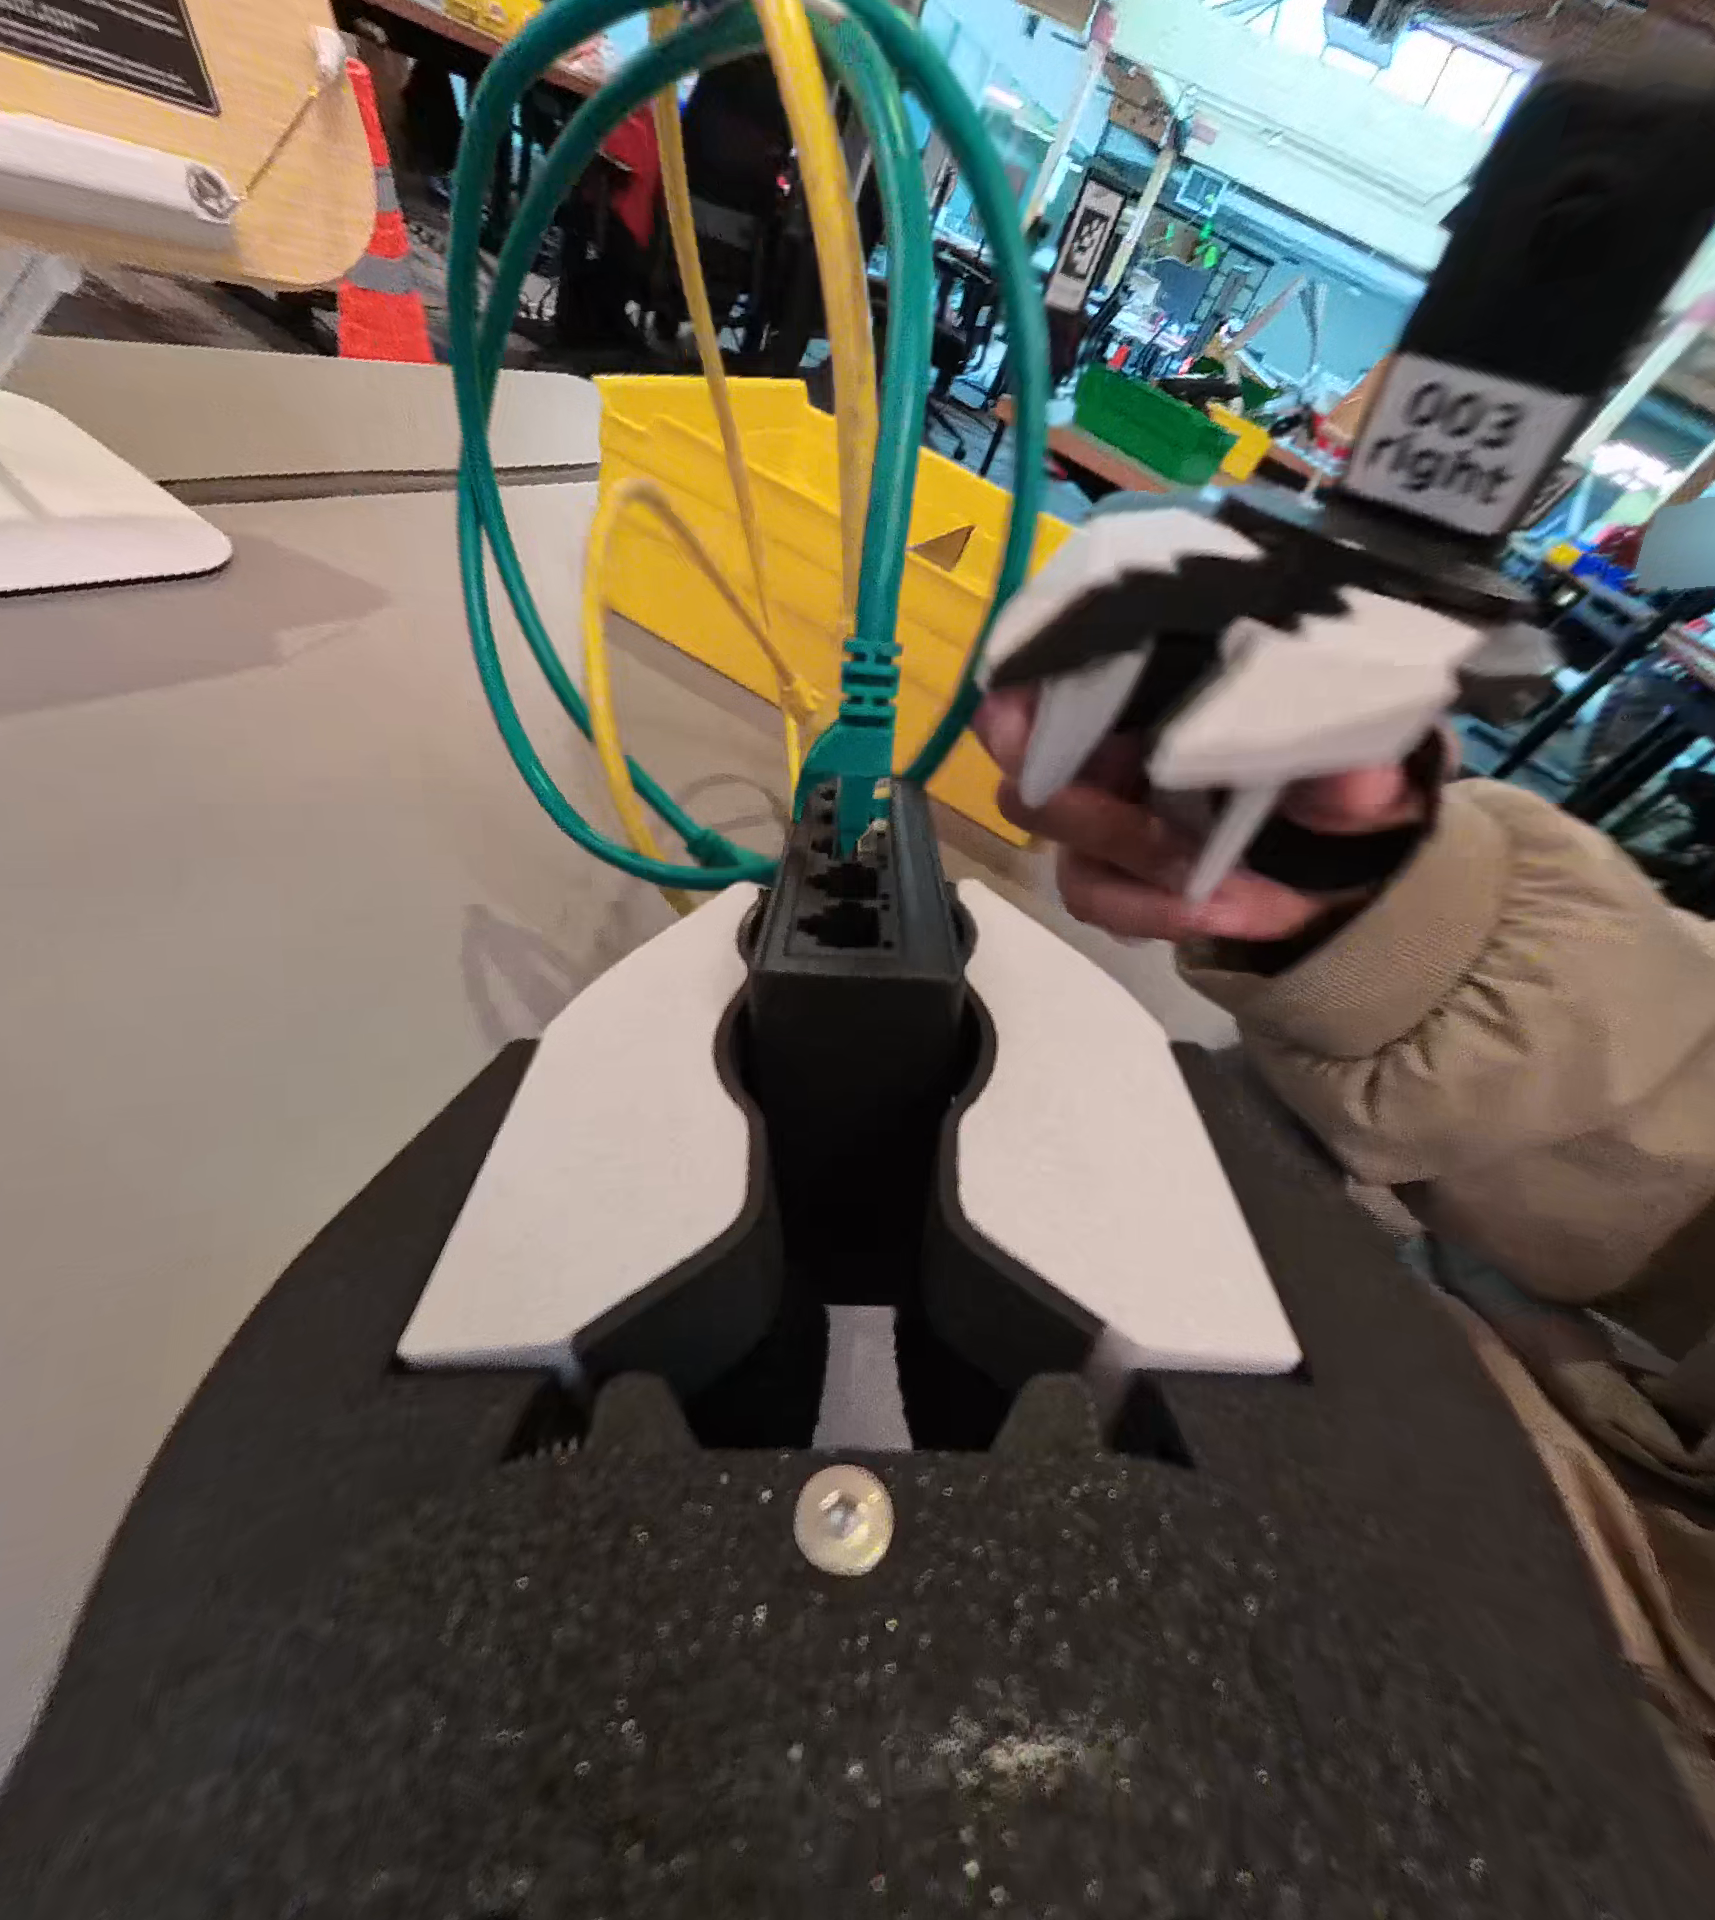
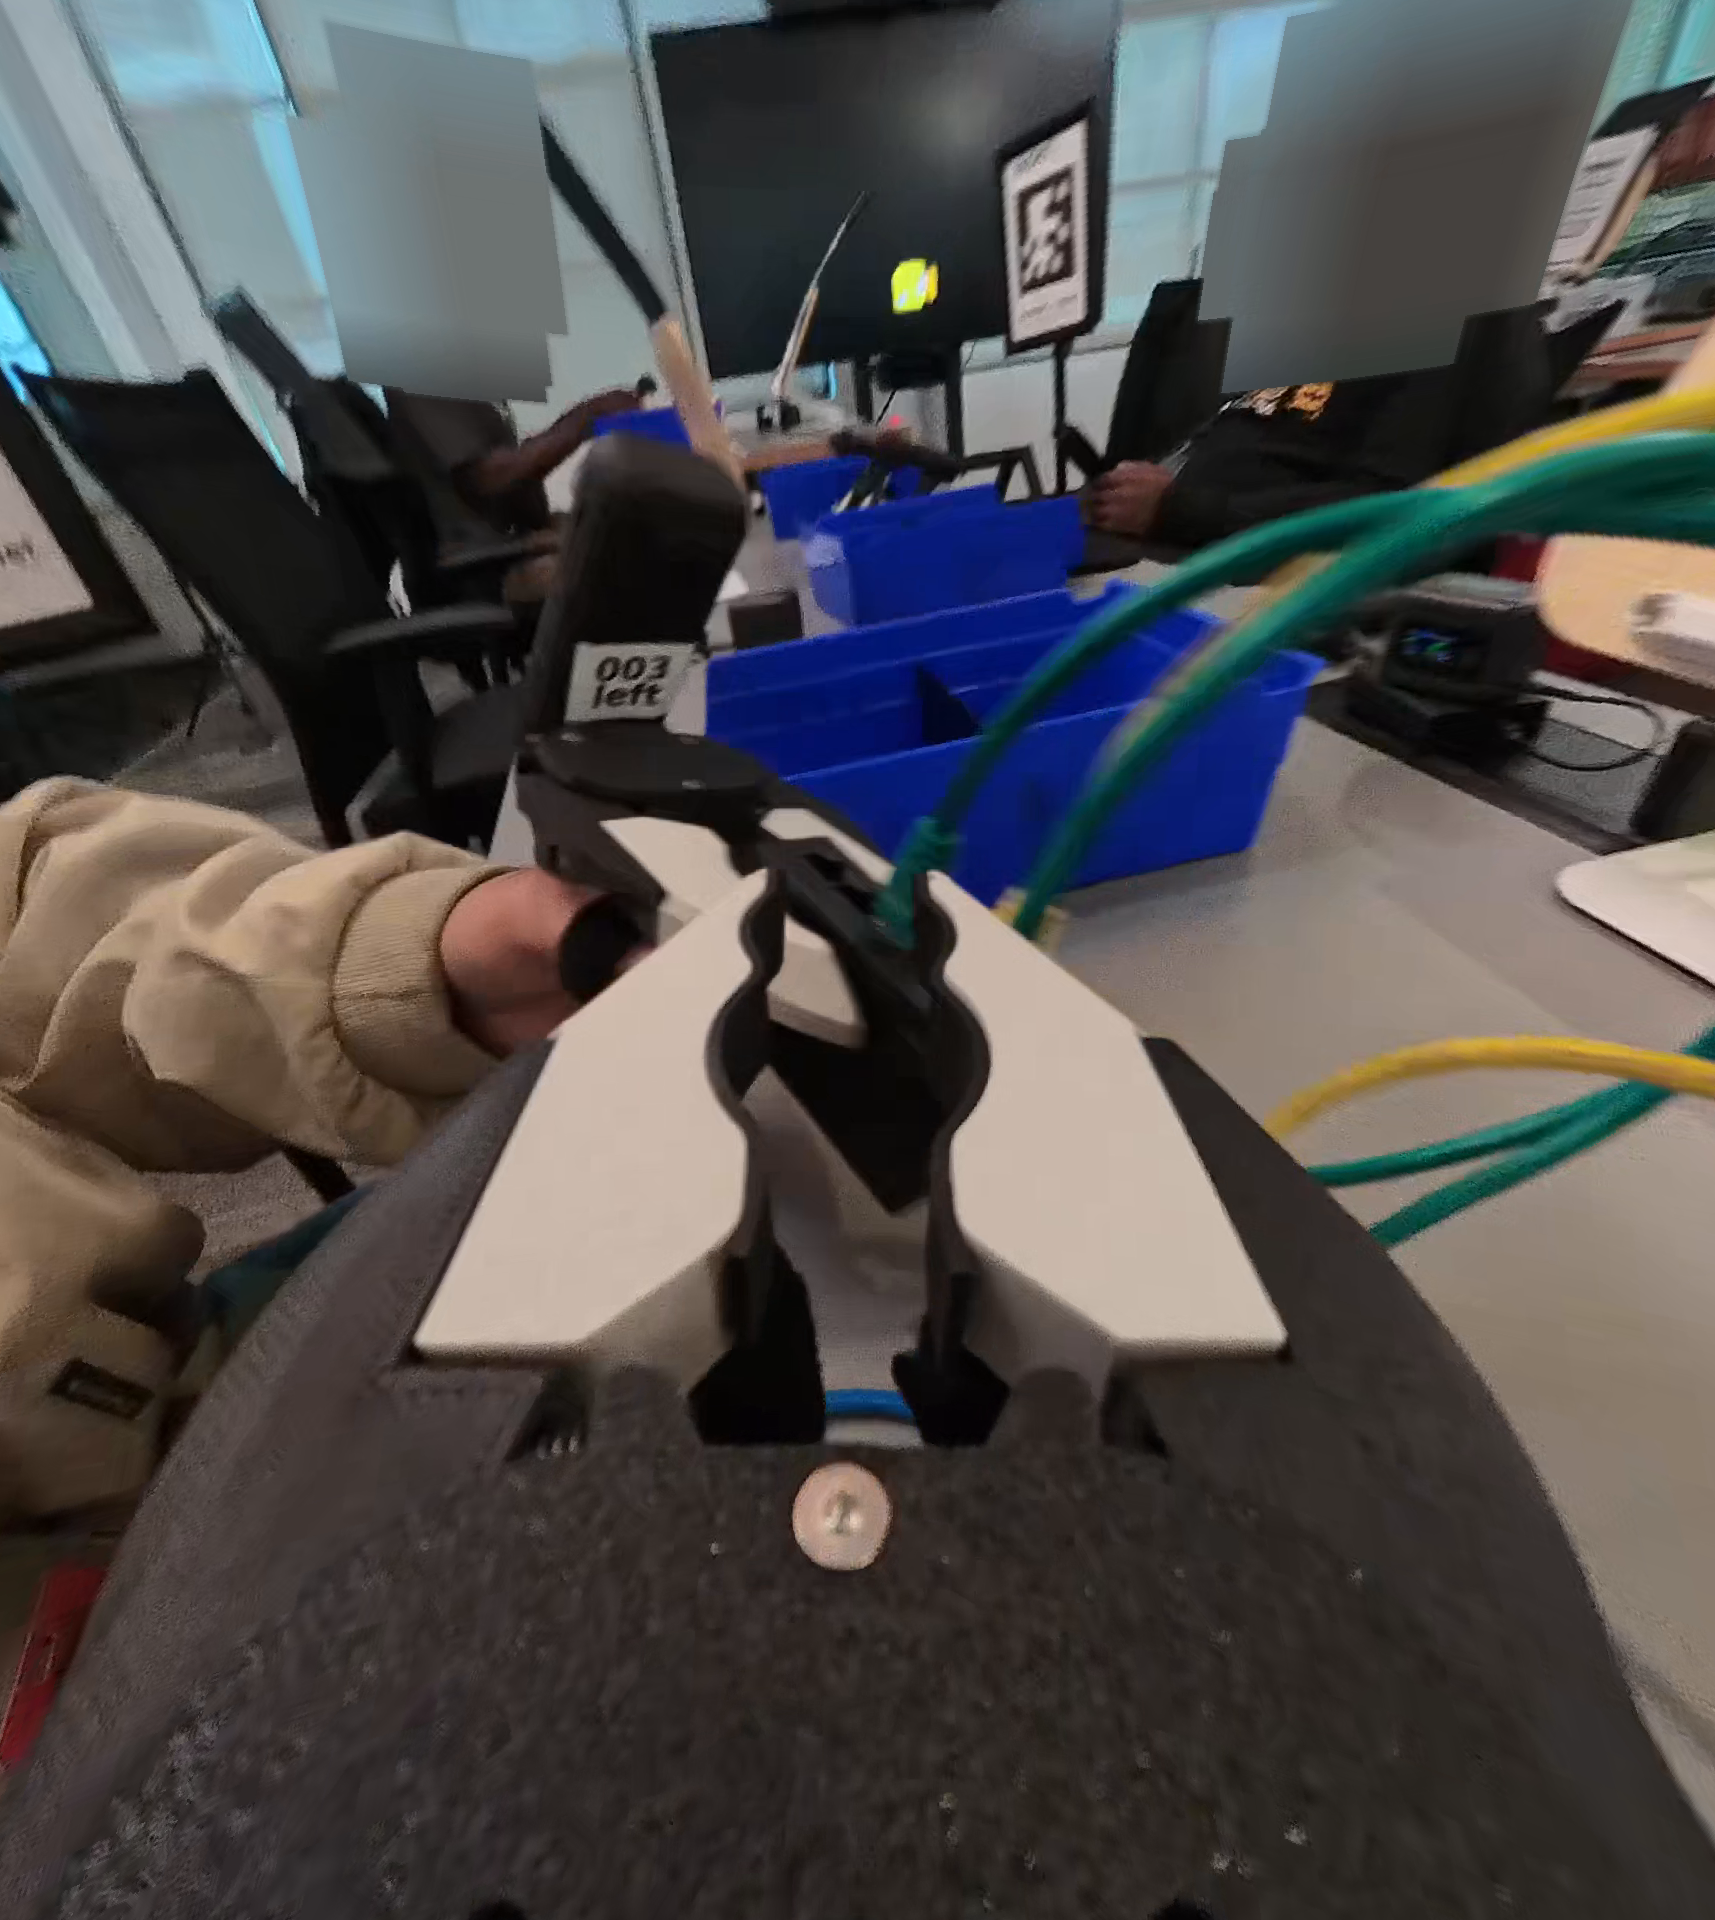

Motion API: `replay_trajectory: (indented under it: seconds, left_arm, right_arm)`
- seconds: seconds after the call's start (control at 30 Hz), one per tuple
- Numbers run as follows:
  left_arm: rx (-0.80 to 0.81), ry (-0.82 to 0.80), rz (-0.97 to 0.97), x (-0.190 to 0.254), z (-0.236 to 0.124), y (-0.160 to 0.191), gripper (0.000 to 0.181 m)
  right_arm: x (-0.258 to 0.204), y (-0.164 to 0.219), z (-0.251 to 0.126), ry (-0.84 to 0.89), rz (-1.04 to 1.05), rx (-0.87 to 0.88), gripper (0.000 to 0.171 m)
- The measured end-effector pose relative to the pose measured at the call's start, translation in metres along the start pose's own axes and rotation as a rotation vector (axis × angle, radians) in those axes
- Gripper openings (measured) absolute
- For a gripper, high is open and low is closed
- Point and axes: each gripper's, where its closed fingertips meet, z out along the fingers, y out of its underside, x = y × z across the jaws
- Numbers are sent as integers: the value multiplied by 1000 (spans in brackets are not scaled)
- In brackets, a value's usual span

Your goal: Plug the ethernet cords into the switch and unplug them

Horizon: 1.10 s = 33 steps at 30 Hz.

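I hold my left gripper (image 1: 855,935) level and pointing forward above the desk (image 1: 209,935), its fingers (image 1: 624,1122) clenched on the black switch (image 1: 858,914), which sits upright between them with its row of ports facing up and its far end sticking out past the fingertips. A green cord (image 1: 868,696) comes straight down into a port on the switch's far half; the two ports nearest me are bare. Just beside that green plug, a clear plug with a yellow cord (image 1: 853,416) above it touches the switch's top, though I cannot tell whether it is seated. Both cords loop high above the switch, and another length of green sweeps low to the left of it, close to the desk. My right gripper (image 1: 1123,821) hovers to the right of the switch, slightly higher, tilted down, my hand (image 1: 1196,852) wrapped beneath it and a tan sleeve (image 1: 1455,1039) trailing back; its fingers (image 2: 604,1143) are released, with a clear gap between them and nothing in it. In my right wrist view, the switch (image 2: 874,1081) shows through that gap, beyond the fingertips and apart from them. A yellow bin (image 1: 728,499) stands behind the switch.
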Motion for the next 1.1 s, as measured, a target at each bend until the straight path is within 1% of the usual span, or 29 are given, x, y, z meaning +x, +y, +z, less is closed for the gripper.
replay_trajectory:
  seconds: [0.03, 0.1, 0.17, 0.2, 0.23, 0.27, 0.33, 0.4, 0.43, 0.47, 0.5, 0.57, 0.6, 0.67, 0.73, 0.8, 0.9, 0.93, 1.0, 1.1]
  left_arm:
    - [19, 27, -19, 2, -3, -3, 30]
    - [62, 128, -65, 9, -8, -8, 29]
    - [81, 238, -96, 22, -8, -11, 29]
    - [78, 259, -96, 26, -7, -10, 29]
    - [68, 247, -86, 27, -5, -9, 29]
    - [57, 224, -76, 25, -3, -7, 29]
    - [72, 201, -102, 20, -4, -8, 29]
    - [102, 169, -149, 9, -8, -12, 29]
    - [100, 146, -152, 4, -8, -11, 29]
    - [88, 117, -143, 0, -8, -9, 29]
    - [75, 103, -137, -2, -6, -7, 29]
    - [73, 132, -150, 4, -3, -5, 29]
    - [73, 143, -157, 7, -1, -4, 29]
    - [65, 169, -154, 13, 1, -2, 29]
    - [85, 215, -172, 19, 0, -5, 29]
    - [111, 268, -186, 26, -2, -8, 29]
    - [90, 308, -149, 36, 2, -5, 29]
    - [93, 316, -151, 38, 2, -5, 29]
    - [99, 334, -172, 39, 2, -6, 29]
    - [92, 351, -154, 42, 2, -4, 29]
  right_arm:
    - [10, -2, -9, 21, -7, 0, 22]
    - [19, 3, -19, 40, -41, -50, 28]
    - [16, 13, -14, -5, 2, -91, 42]
    - [11, 15, -10, -36, 14, -85, 43]
    - [3, 11, -9, -74, 32, -48, 40]
    - [1, 6, -10, -73, 37, -22, 37]
    - [16, -2, -22, 40, -9, -18, 36]
    - [35, -14, -46, 173, -27, 10, 36]
    - [36, -18, -55, 203, -53, 6, 36]
    - [24, -19, -57, 178, -94, -17, 34]
    - [6, -18, -53, 118, -119, -39, 32]
    - [-27, -14, -35, 0, -95, -28, 33]
    - [-31, -11, -25, -7, -73, -5, 33]
    - [-20, 3, -12, 2, 17, 7, 34]
    - [2, 12, -17, 67, 46, 16, 33]
    - [13, 20, -23, 83, 68, -2, 34]
    - [-5, 17, -23, -84, 169, 42, 32]
    - [-7, 17, -23, -103, 189, 59, 31]
    - [-8, 20, -25, -135, 224, 52, 24]
    - [-8, 20, -26, -154, 260, 68, 19]
